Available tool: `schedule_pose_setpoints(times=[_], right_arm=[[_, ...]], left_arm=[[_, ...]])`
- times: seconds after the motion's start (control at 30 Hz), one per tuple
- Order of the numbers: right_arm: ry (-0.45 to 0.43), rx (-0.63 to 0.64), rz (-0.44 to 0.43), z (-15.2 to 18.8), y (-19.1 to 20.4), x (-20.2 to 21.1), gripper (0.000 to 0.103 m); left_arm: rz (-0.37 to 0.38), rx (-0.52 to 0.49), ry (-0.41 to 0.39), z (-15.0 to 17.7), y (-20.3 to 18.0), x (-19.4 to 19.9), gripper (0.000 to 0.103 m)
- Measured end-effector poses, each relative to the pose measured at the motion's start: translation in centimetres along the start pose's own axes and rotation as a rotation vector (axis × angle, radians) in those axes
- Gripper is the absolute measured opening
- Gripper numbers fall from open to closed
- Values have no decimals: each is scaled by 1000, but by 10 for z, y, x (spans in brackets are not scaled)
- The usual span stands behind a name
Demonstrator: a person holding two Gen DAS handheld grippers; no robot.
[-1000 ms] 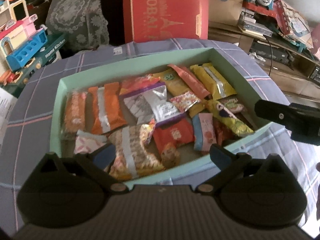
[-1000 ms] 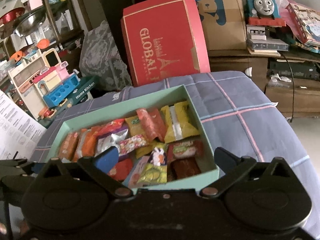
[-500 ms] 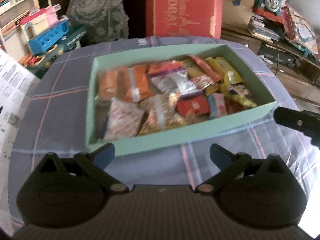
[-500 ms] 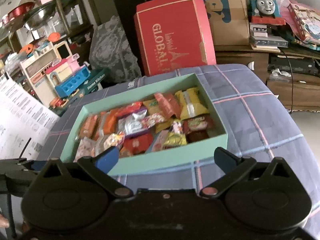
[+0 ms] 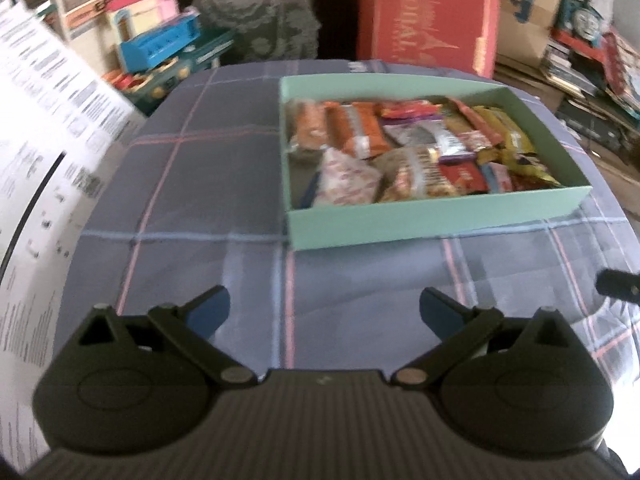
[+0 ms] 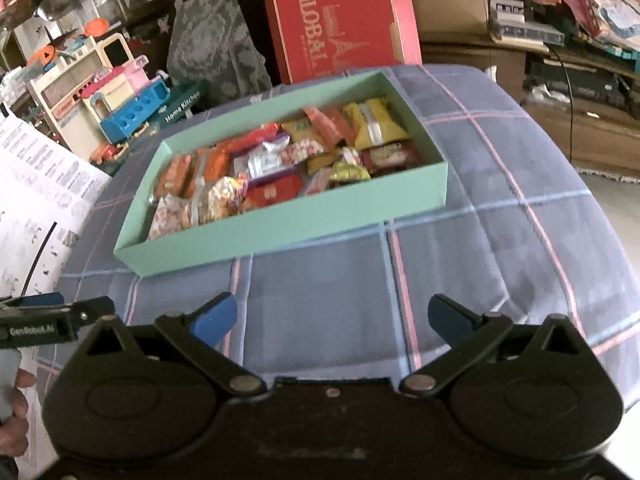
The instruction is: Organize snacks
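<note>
left view is blurry so the snacks [image 5: 420, 152] are hard to read, all sitting in the green box [image 6: 280, 224] on the checked cloth [image 6: 500, 208]; left gripper [image 5: 324, 308] and right gripper [image 6: 332, 318] hover in front, both spread wide, holding nothing

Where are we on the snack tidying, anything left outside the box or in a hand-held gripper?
Looks essentially done: the snack packets all lie inside the green box, and no packet shows on the plaid cloth around it. Nothing is in hand: the left hand-held gripper and right hand-held gripper are both open and empty, short of the box. No step visibly remains.
</note>
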State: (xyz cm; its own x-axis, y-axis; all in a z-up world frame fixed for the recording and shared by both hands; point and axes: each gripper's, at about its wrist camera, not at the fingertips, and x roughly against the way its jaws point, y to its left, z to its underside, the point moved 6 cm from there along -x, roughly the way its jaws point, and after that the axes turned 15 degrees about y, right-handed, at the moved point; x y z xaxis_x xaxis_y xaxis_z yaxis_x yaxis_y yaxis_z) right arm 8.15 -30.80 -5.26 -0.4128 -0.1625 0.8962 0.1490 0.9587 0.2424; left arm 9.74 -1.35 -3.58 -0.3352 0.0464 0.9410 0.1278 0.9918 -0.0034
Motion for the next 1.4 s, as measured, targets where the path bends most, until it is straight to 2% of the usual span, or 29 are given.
schedule_pose_setpoints(times=[0.17, 0.37, 0.83, 1.4], right_arm=[[21, 17, 17, 6, 2, -2, 103], [41, 67, 80, 13, 5, -8, 103], [81, 73, 90, 7, 5, -18, 103], [70, 83, 100, -4, 9, -13, 103]], left_arm=[[-12, 67, 10, 6, 20, -4, 103], [-28, 82, 17, 12, 28, -10, 103], [-34, 76, 56, 12, 26, -21, 103], [-40, 89, 36, 3, 30, -11, 103]])
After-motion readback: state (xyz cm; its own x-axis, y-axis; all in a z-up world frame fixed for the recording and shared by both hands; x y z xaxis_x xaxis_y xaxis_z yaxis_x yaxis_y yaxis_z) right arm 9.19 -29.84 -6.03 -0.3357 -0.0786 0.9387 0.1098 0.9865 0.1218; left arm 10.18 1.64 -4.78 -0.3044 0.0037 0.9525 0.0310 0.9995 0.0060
